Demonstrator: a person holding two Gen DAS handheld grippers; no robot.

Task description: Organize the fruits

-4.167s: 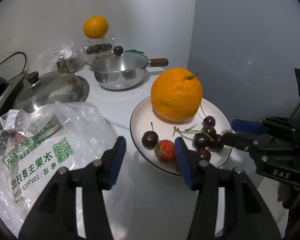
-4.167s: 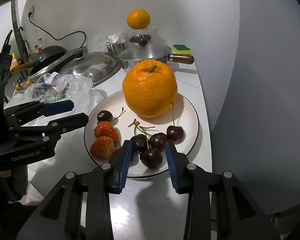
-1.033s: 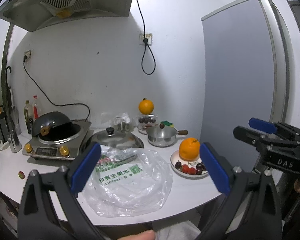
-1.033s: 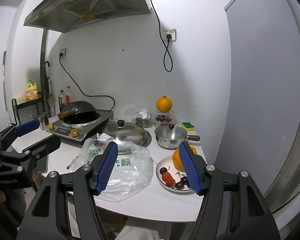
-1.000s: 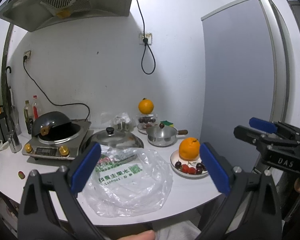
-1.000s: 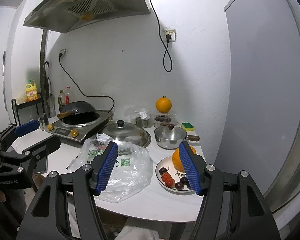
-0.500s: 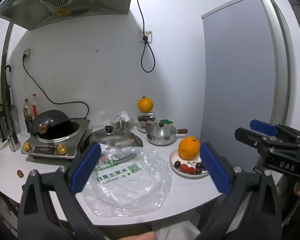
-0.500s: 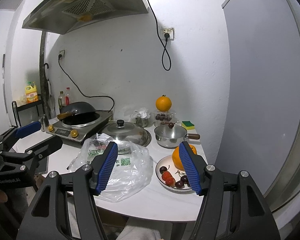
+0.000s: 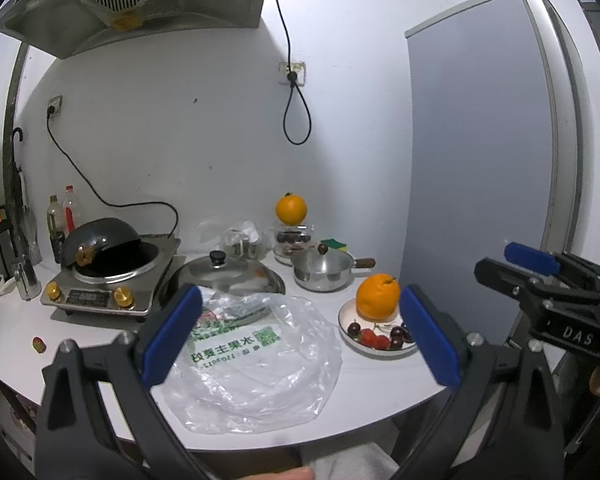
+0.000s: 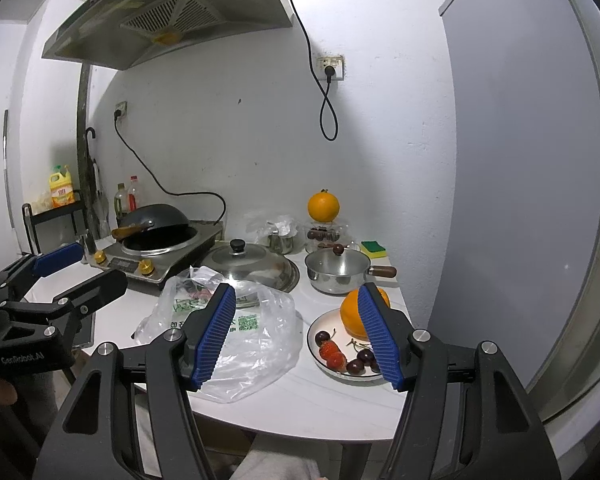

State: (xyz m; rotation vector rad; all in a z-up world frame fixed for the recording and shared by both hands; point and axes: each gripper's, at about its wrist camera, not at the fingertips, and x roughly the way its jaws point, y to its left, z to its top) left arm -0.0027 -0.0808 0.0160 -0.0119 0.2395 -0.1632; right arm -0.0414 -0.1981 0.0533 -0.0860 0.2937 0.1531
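Note:
A white plate (image 9: 346, 318) (image 10: 313, 340) at the counter's right end holds a big orange (image 9: 377, 297) (image 10: 349, 314), dark cherries (image 9: 397, 334) (image 10: 359, 359) and strawberries (image 9: 374, 339) (image 10: 332, 354). A second orange (image 9: 291, 209) (image 10: 323, 207) sits on a clear box at the back wall. My left gripper (image 9: 300, 332) (image 10: 80, 272) is open and empty, held well back from the counter. My right gripper (image 10: 298, 332) (image 9: 514, 264) is also open and empty, to the right of the left one. A crumpled clear plastic bag (image 9: 260, 360) (image 10: 240, 340) lies left of the plate.
An induction stove with a black wok (image 9: 100, 240) stands at the left. A large pan lid (image 9: 224, 270) and a small steel saucepan (image 9: 326, 272) are behind the bag. A small fruit (image 9: 39, 345) lies near the left edge. A grey fridge (image 9: 480, 160) bounds the right.
Since about four seconds ago both grippers have pulled far back from the plate and their jaws stand wider. Over the last second nothing has visibly moved.

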